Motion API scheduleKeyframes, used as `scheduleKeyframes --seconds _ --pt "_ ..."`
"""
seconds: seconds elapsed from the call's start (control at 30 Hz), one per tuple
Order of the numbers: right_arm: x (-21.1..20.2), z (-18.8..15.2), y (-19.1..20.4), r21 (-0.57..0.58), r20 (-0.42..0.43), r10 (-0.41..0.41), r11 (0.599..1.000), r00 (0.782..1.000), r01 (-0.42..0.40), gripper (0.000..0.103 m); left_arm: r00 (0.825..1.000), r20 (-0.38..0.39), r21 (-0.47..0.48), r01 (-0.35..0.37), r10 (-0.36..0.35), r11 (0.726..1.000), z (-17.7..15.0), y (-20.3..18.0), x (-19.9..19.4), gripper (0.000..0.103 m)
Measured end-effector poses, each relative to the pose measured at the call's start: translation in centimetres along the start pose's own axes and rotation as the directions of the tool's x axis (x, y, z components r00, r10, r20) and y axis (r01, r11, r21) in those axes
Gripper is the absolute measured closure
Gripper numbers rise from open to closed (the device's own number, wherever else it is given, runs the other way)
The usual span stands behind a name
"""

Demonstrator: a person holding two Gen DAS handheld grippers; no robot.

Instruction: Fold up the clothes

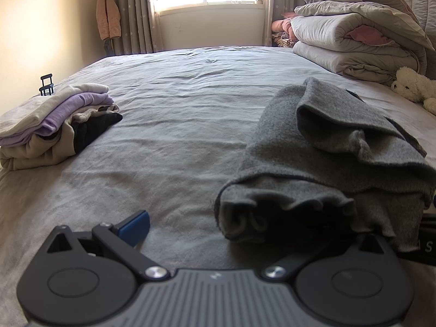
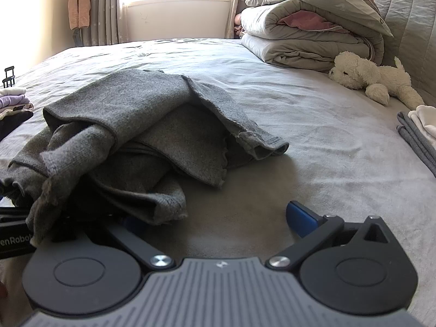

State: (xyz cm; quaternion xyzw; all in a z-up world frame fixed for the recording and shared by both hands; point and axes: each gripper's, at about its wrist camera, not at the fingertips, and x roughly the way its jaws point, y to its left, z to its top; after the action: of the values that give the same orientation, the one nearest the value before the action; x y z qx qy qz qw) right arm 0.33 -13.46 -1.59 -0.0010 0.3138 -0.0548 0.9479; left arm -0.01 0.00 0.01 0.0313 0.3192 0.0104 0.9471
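Looking across the grey bed (image 1: 177, 103) from left to right, I see a stack of folded clothes (image 1: 54, 120) at the left edge, then a crumpled grey garment (image 2: 130, 136) lying in the middle between my two grippers. My left gripper (image 1: 226, 229) and right gripper (image 2: 215, 218) both stand wide apart, gripping nothing, with the garment's near edge draped over each one's inner finger. Rolled duvets (image 2: 308, 30) and a white plush dog (image 2: 373, 76) sit far right.

A: How does the left gripper (image 1: 218, 229) stand?
B: Jaws spread wide, tilted downward, nothing pinched; its right finger is hidden.
A: And the right gripper (image 2: 215, 218)?
B: Likewise wide apart, tilted downward, left finger hidden.
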Motion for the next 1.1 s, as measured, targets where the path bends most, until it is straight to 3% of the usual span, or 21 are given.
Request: scheduleKeyframes --seconds 1.1 --pt "0.27 0.17 0.15 -0.01 0.002 -0.01 1.0 1.0 0.01 0.0 1.0 -0.001 0.002 -0.001 0.001 1.0 0.0 0.07 0.06 0.0"
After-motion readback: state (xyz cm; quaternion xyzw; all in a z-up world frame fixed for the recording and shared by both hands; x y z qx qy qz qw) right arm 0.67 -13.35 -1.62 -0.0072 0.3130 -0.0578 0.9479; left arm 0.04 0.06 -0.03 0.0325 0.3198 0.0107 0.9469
